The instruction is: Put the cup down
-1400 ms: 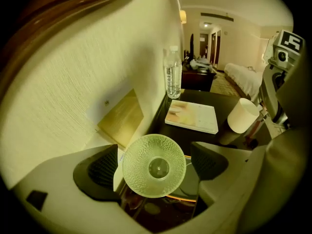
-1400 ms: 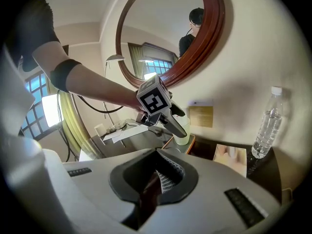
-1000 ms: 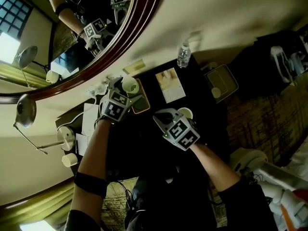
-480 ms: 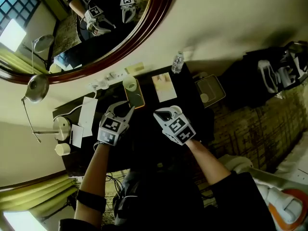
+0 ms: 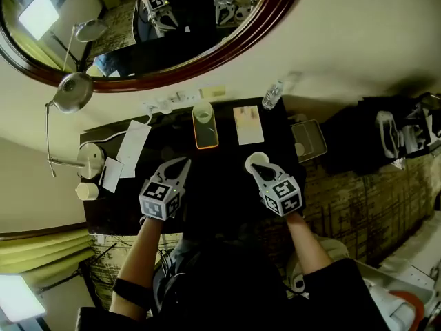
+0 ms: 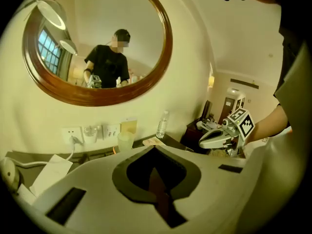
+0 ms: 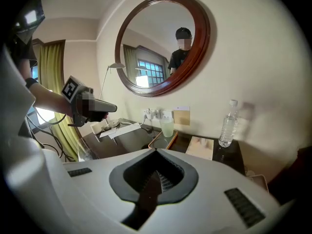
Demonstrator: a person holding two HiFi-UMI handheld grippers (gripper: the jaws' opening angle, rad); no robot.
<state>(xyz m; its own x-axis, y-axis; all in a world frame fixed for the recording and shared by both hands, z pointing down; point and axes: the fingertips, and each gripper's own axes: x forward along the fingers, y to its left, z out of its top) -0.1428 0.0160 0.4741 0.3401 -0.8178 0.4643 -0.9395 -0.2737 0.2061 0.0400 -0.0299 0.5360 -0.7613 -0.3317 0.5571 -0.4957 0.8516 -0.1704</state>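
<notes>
Now | cup point(image 5: 202, 113): pale, translucent, upright | left gripper point(image 5: 184, 162): jaws just clenched empty | right gripper point(image 5: 254, 166): clenched empty

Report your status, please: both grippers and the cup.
Left gripper just closed, empty. Right gripper shut, empty. Cup upright on tray, well apart from both grippers. Nothing in the way.

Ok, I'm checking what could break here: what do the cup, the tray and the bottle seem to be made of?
The cup looks like frosted glass or plastic: pale, translucent, softly lit through. The tray seems lacquered wood or plastic: orange-brown rim, dark shiny base. The bottle is most likely thin plastic: clear, with a white cap.
</notes>
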